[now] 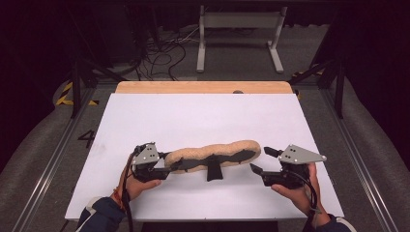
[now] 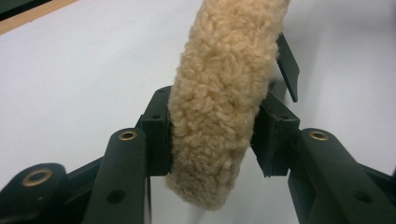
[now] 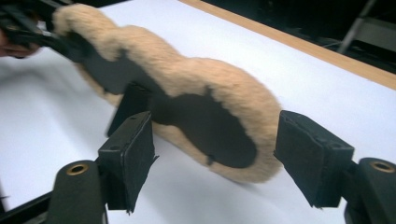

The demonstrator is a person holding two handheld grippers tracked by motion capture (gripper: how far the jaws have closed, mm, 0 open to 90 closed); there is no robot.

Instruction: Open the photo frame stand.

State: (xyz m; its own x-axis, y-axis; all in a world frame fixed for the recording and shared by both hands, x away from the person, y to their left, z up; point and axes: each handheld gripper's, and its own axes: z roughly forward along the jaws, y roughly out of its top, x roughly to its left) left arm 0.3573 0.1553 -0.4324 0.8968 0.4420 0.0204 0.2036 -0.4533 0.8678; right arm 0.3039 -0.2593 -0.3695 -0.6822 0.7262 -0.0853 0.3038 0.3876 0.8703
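The right gripper [image 1: 263,159] is held wide open, empty, just beside the fleece pad [image 1: 212,155]. The pad, judged light, soft and compressible, lies mid-table. Its far end is clamped by the left gripper [image 2: 212,135]; the fleece rim is the advised hold.

A white sheet [image 1: 203,125] is covering the desk, a strip of pale wood [image 1: 203,87] showing along its far edge. Grey carpet [image 1: 309,58] is lying all around — metal rails [image 1: 46,169] running down both sides, yellow-and-black tape [image 1: 65,94] marking the left. Beyond, a white metal frame [image 1: 240,34] is standing by tangled black cables [image 1: 162,55]. The back of the room is sitting in darkness — light is falling mostly on the desk.
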